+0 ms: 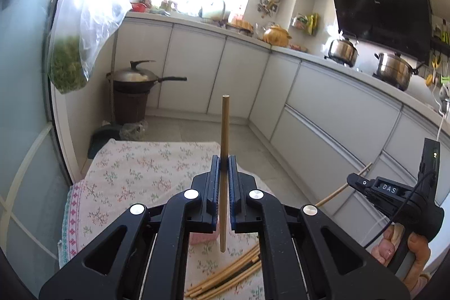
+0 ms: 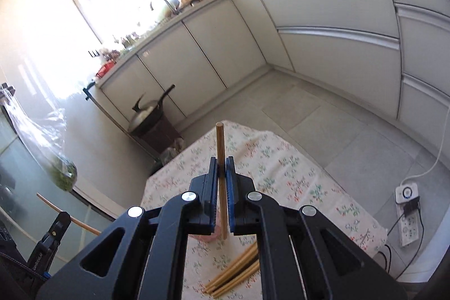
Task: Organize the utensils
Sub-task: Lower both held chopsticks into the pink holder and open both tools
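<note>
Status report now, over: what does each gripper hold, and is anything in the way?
Left gripper shut on one chopstick. Right gripper shut on another chopstick. Remaining chopsticks lie on floral cloth. Nothing in the way.

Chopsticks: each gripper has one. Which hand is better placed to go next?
Hard to call. The left gripper and the right gripper are each shut on a chopstick above the floral cloth, with the chopstick pile just below both.

home kitchen | cabinets [image 1: 197, 66], range hood [image 1: 379, 7], pots [image 1: 393, 70] on counter [image 1: 362, 78]
</note>
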A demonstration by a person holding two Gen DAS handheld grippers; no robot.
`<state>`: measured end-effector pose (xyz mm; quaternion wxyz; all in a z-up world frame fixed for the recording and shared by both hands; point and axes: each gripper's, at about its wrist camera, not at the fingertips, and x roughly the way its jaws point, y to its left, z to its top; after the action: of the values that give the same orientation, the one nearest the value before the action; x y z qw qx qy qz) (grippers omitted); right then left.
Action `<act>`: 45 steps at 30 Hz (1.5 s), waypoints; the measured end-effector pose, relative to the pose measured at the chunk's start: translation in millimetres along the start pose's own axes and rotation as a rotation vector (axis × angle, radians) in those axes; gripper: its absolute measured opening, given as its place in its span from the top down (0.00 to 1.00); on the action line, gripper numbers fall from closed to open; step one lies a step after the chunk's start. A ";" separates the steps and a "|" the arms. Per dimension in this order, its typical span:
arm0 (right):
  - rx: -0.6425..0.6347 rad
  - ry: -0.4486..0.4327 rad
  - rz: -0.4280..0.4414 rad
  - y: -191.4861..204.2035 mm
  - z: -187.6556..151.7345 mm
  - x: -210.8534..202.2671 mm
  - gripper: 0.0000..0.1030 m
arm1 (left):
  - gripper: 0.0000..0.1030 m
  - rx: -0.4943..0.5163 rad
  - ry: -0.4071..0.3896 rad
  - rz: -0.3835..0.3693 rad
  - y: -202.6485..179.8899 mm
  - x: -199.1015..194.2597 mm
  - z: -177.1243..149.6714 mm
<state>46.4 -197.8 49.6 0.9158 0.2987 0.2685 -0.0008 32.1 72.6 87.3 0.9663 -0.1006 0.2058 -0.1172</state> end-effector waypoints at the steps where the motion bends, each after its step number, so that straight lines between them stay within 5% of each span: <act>1: 0.005 -0.007 0.007 1.9 4.7 0.5 0.94 | 0.95 -0.008 -0.011 0.006 0.1 2.9 4.6; 12: 0.030 -0.044 0.054 12.4 41.6 22.9 0.94 | 0.95 -0.134 0.002 0.095 24.4 69.2 24.2; 23: 0.015 0.004 0.080 26.8 37.0 56.8 0.94 | 0.91 -0.242 0.178 0.120 59.9 136.9 -10.4; 29: 0.016 0.009 0.091 32.7 35.2 61.4 0.94 | 0.69 -0.275 0.075 0.113 64.9 99.0 7.0; 37: 0.022 0.028 0.104 44.3 30.6 70.5 0.94 | 0.63 -0.272 -0.063 0.178 62.7 45.1 25.3; 45: 0.030 0.084 0.081 56.4 19.3 101.2 0.94 | 0.55 -0.215 -0.115 0.220 54.9 30.8 29.9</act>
<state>151.5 -145.9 43.7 0.8985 0.3226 0.2945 0.0447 82.1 121.1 89.2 0.9672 -0.1868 0.1713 0.0181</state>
